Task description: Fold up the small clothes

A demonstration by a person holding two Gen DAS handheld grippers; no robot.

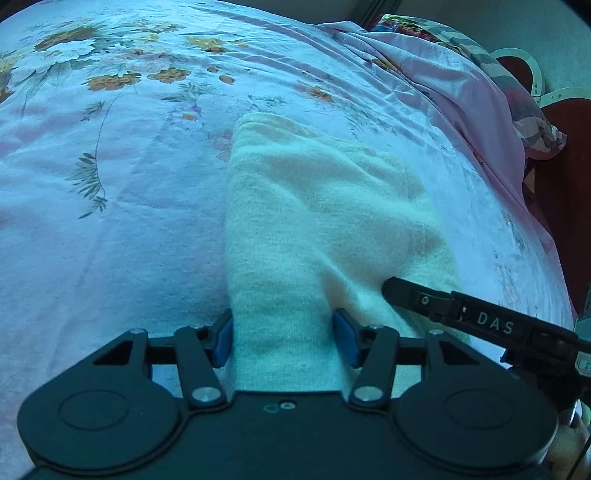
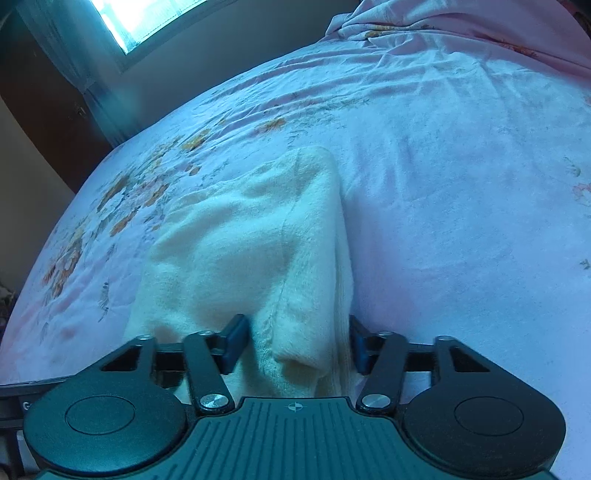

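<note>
Left gripper (image 1: pixel 282 338) clamping cream garment (image 1: pixel 314 206), right gripper (image 2: pixel 297 343) likewise

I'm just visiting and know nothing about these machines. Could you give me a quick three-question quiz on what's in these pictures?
1. True or false: the cream garment lies on a flowered bedsheet.
2. What sits between the left gripper's blue fingers? A) garment B) pillow C) nothing
3. In the right gripper's view, what bright thing is at top left?

Key: 1 true; 2 A; 3 a window.
</note>
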